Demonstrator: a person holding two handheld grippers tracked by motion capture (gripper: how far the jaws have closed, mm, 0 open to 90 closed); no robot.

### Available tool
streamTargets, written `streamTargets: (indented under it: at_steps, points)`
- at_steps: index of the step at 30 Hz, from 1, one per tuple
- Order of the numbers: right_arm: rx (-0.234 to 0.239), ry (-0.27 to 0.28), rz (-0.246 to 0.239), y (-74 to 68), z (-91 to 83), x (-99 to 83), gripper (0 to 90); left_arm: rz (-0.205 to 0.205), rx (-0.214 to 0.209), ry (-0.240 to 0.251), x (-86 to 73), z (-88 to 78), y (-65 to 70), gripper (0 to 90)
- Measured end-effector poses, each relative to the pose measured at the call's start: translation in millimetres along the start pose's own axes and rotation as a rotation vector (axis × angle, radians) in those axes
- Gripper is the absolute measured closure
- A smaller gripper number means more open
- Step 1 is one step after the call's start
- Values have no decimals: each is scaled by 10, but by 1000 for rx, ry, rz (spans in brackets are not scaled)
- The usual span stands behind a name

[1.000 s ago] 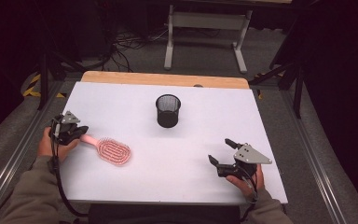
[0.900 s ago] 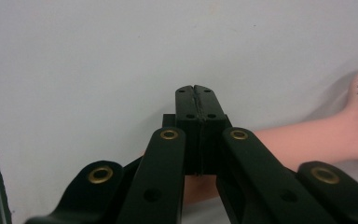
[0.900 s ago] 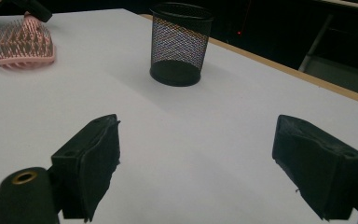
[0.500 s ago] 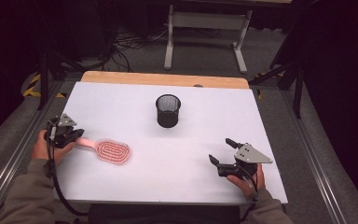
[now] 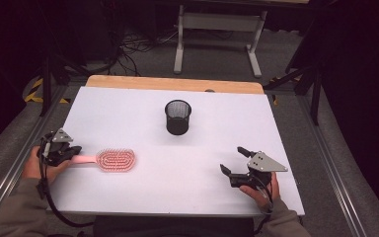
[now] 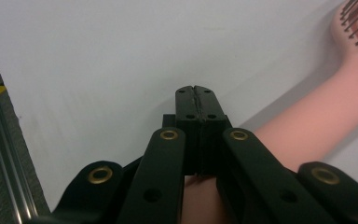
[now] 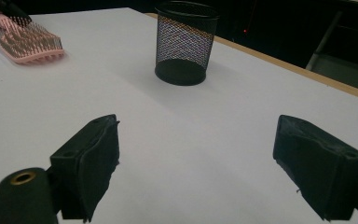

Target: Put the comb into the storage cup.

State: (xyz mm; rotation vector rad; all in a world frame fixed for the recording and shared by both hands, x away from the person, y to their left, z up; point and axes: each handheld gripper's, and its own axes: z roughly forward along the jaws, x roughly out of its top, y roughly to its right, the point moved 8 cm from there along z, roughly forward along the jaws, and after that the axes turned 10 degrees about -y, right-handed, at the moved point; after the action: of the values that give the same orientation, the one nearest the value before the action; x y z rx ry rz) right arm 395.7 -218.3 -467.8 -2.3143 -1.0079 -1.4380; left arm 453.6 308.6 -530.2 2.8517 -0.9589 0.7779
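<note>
Two grippers are resting on the tabletop point(image 5: 128, 108) — left gripper point(image 5: 74, 150) pinched closed above the hairbrush point(image 5: 111, 160) handle, right gripper point(image 5: 233, 160) gaping wide.

The table point(image 5: 128, 113) is white, with a light wood strip along its far edge. At the left lies a pink hairbrush point(image 5: 109, 160), its oval head set with rows of darker bristles. A black mesh cup point(image 5: 178, 116) stands toward the far middle, its wall a fine wire grid. The left gripper point(image 5: 66, 152) is black with brass-coloured rivets and a grey plate on top; the right gripper point(image 5: 234, 162) is black with a grey plate too. The floor point(image 5: 217, 59) beyond is grey.
</note>
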Motion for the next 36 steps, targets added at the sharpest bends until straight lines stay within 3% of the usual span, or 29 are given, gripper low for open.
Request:
streamTargets:
  at_steps: [13, 22, 36]
  points:
    - [1, -1, 1, 3, 14, -2, 143, 14, -6, 9, -124, -70, 103, 897]
    - [-4, -9, 5, 11, 16, -8, 143, 43, -45, 16, -177, -119, 294, 897]
    - [8, -8, -5, -7, 27, 25, 143, 106, -68, -6, -204, -185, 591, 897]
